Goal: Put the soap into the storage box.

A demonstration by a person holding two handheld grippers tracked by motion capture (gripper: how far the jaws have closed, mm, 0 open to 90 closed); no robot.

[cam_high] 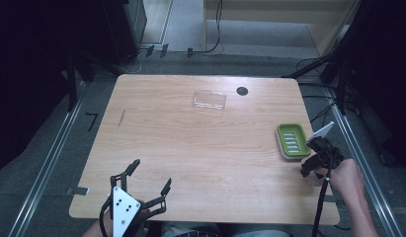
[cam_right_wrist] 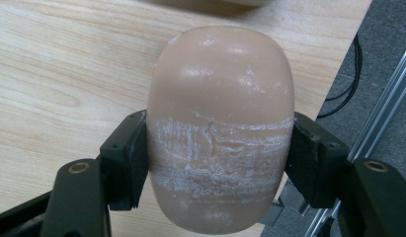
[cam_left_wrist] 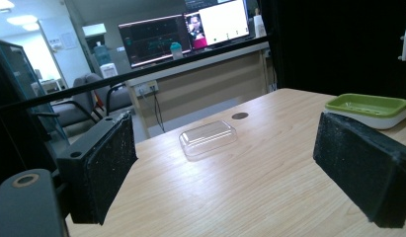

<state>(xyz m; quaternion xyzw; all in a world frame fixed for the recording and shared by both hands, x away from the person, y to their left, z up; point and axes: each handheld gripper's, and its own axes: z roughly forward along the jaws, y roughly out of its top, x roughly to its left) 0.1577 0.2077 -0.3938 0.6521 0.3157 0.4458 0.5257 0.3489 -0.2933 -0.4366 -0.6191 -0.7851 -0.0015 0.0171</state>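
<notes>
The wooden surface (cam_high: 200,148) is carrying one clear plastic lid (cam_high: 209,100) near its far edge, one dark round grommet hole (cam_high: 242,91) just beside that lid, and one green soap dish (cam_high: 292,141) with a white base near the right edge. The lid and the dish are lying well apart, with bare wood between them. Nothing is standing between the left gripper (cam_high: 150,174) and the lid.

The left gripper is hovering at the near left edge of the surface with its fingers spread wide and grasping nothing. In the left gripper view both padded fingers (cam_left_wrist: 105,163) are framing the lid (cam_left_wrist: 208,138) and the dish (cam_left_wrist: 367,109) farther off.

The right gripper (cam_high: 316,163) is sitting at the near right edge, just beside the near end of the dish. Its fingers are clenching one tan oval bar of soap (cam_right_wrist: 220,128), one finger (cam_right_wrist: 125,163) pressing each long side. The bar is carrying white scuff marks across its lower half.

Count: two grippers, one bar of soap, one dish, one lid.

In the high view the bar of soap is mostly hidden beneath the right gripper and the hand (cam_high: 346,175). In the right gripper view the bar is covering the contact with the surface, so whether it is resting on the wood or raised cannot be told. The dish is cut off at the top edge of that view.
</notes>
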